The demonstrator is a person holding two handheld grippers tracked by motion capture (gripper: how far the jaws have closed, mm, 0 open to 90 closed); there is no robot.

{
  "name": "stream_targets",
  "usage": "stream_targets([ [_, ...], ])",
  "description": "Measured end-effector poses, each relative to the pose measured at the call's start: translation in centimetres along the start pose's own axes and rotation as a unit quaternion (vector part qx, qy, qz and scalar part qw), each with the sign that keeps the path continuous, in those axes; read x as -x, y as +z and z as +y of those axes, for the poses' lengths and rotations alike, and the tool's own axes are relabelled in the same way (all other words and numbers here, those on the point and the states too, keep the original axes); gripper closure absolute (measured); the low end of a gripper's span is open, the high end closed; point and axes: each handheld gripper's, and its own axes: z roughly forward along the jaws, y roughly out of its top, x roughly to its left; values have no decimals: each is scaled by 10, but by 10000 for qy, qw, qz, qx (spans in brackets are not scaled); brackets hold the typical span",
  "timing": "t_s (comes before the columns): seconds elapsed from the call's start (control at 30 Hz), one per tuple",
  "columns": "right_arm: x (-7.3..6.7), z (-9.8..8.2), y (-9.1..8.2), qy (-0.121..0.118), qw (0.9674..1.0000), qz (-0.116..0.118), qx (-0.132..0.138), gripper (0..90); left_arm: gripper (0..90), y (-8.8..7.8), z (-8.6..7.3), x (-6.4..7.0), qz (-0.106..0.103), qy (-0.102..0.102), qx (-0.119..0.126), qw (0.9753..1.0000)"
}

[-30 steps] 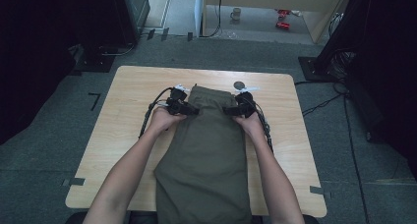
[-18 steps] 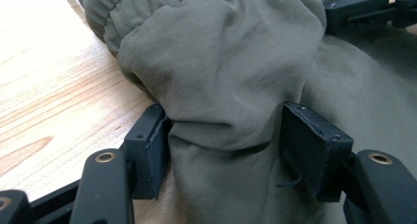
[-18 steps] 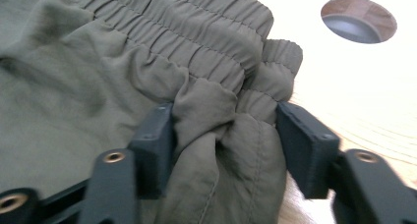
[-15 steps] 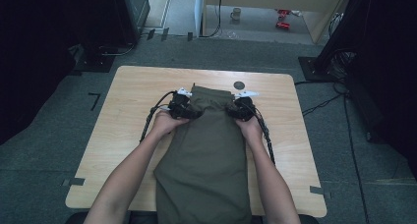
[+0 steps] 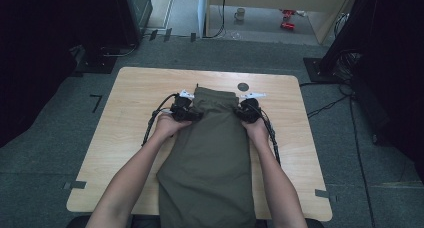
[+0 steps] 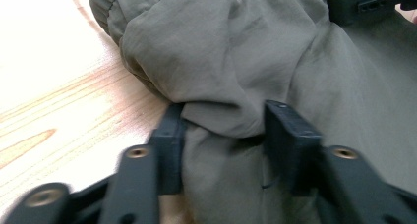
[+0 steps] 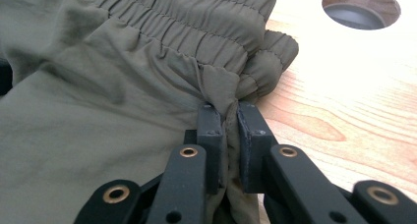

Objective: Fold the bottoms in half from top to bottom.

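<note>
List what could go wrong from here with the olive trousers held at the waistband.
1. The left gripper has its jaws apart around a loose bunch of the trousers; that side may slip free if pulled.
2. The right gripper pinches only a thin fold by the elastic waistband, so an uneven pull could skew the garment.
3. The hems hang past the table edge and might drag it down.

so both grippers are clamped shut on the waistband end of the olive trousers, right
Not quite. The right gripper is shut on the trousers beside the waistband, but the left gripper is open, its jaws standing apart around a bunched fold. The left gripper view shows this.
</note>
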Motion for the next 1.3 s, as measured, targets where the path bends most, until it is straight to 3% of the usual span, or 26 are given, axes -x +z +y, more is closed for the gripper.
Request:
stream_targets([
  [0.13,0,2,0,67,10000,32,-36,831,721,-1,1,-2,-55,-130,-81,9999],
  [0.27,-1,4,-1,110,9999,40,-119,836,776,-4,1,-2,-1,-66,-131,9999],
  [0.63,-6,19,-6,56,9998,162,-110,839,798,-17,6,-10,37,-163,-33,9999],
  [0.8,-6,28,-11,127,9996,249,17,840,807,-25,14,-14,-43,-348,56,9994],
  [1.13,-6,49,-24,96,9994,233,234,840,807,-41,38,-13,120,-113,254,9995],
  [1.3,-6,61,-32,-19,9984,162,543,840,808,-50,51,-16,96,-46,401,9991],
])
